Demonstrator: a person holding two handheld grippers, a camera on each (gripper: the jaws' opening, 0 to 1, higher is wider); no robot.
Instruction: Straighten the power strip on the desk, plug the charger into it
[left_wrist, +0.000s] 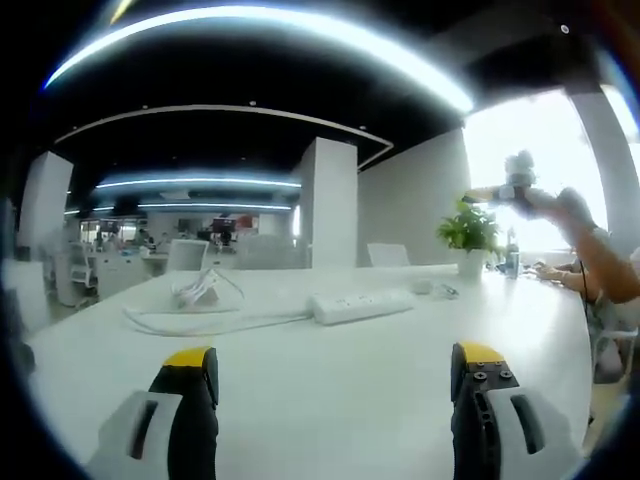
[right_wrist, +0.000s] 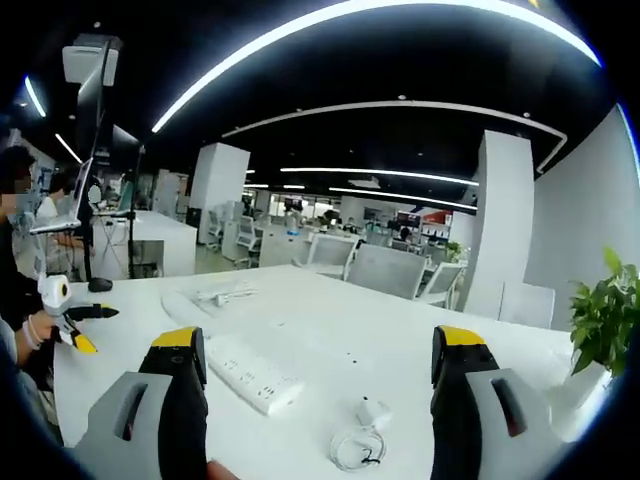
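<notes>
The right tongs (right_wrist: 315, 365) partly hide the power strip (right_wrist: 250, 373).

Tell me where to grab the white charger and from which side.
Grip the charger by its small blocky body, not the coiled cable beside it. It lies on the desk between the right gripper's open jaws, so probably come straight down from above, closing across its narrow sides.

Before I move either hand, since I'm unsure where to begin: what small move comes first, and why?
Probably bring the right gripper down toward the power strip. It lies at an angle on the white desk, untouched, just ahead of that gripper's open fingers, with the charger and its coiled cable loose beside it. The left gripper, also open, sits farther back.
</notes>
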